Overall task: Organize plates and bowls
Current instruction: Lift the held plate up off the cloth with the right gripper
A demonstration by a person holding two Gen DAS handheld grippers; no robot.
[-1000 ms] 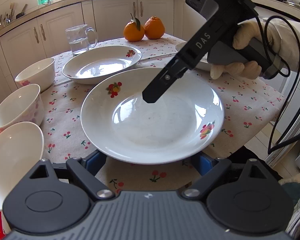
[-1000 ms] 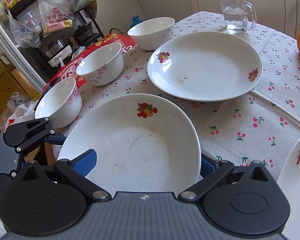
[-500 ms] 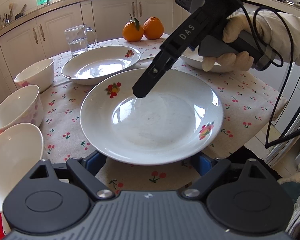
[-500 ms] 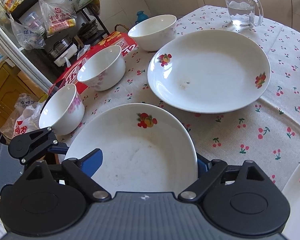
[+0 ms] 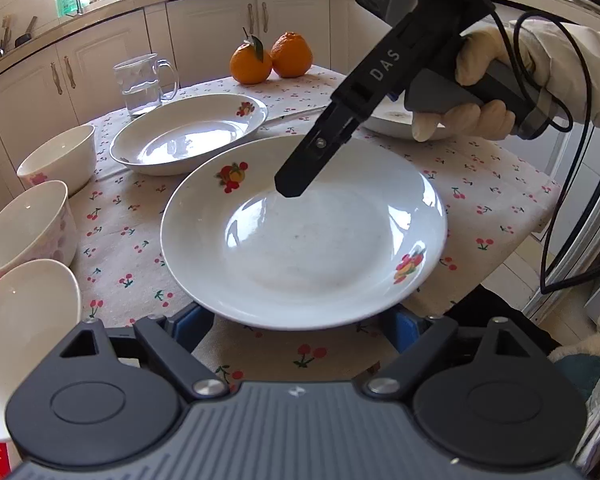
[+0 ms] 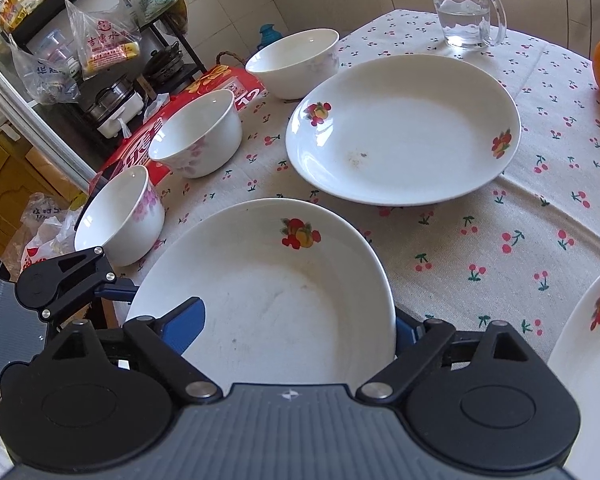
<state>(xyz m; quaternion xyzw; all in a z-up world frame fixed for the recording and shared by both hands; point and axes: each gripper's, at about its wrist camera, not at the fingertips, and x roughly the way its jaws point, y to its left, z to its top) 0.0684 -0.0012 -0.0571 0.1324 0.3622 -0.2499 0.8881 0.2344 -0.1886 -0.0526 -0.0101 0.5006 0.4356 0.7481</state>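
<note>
Right wrist view is showing the right hand-held gripper [image 6: 296, 320] with its jaws spread wide around the near plate [image 6: 268, 292], not visibly clamping it, while the left hand-held gripper [image 5: 300, 316] is likewise sitting released at that plate's opposite rim. This glazed plate is resting on the surface [image 6: 480, 240] and is probably stiff, slippery and breakable, so the thin rim is the place to grip. Farther out, a second plate [image 6: 404, 132] and three bowls [image 6: 120, 216] are lying empty, and a glass mug [image 6: 464, 8] is holding water.
</note>
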